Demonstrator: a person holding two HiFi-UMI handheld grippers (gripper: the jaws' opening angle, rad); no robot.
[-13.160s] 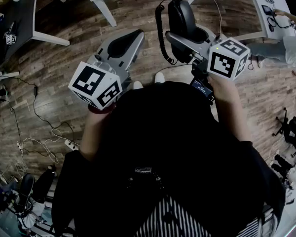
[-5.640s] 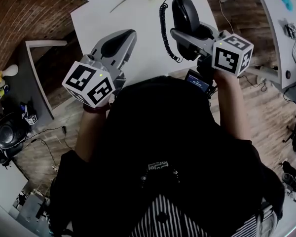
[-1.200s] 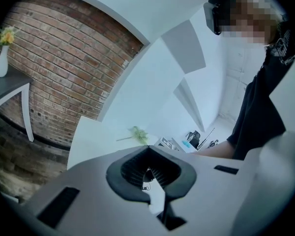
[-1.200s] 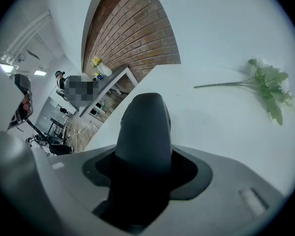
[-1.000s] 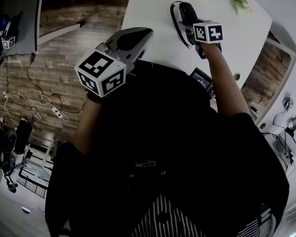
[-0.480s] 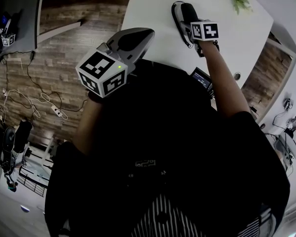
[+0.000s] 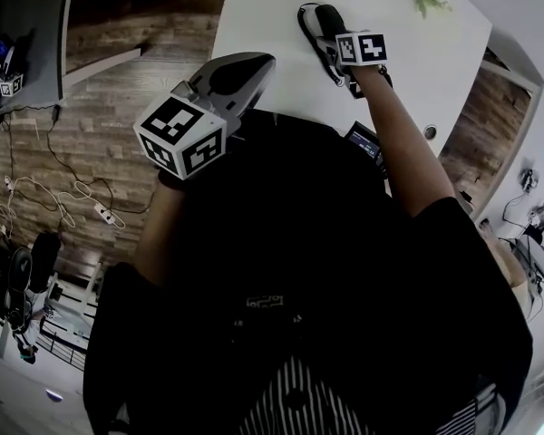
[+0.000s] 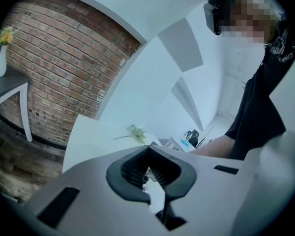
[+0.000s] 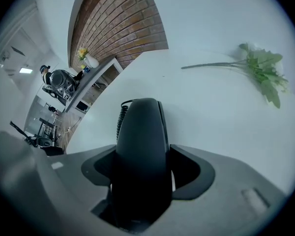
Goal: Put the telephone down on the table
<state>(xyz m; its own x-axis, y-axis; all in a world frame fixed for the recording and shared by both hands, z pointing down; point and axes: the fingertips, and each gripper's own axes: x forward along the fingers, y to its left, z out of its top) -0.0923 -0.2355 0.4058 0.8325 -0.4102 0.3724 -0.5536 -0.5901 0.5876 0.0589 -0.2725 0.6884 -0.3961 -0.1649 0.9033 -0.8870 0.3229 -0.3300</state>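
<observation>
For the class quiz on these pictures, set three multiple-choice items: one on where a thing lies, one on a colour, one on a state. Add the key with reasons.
1. The green sprig lies on:
A the floor
B the white table
C a chair

2. The telephone is:
A white
B red
C black

3. The left gripper holds:
A nothing
B the telephone
C the sprig

Key:
1 B, the right gripper view shows the sprig flat on the tabletop.
2 C, its handset and coiled cord look black.
3 A, nothing sits between its pads in the left gripper view.
</observation>
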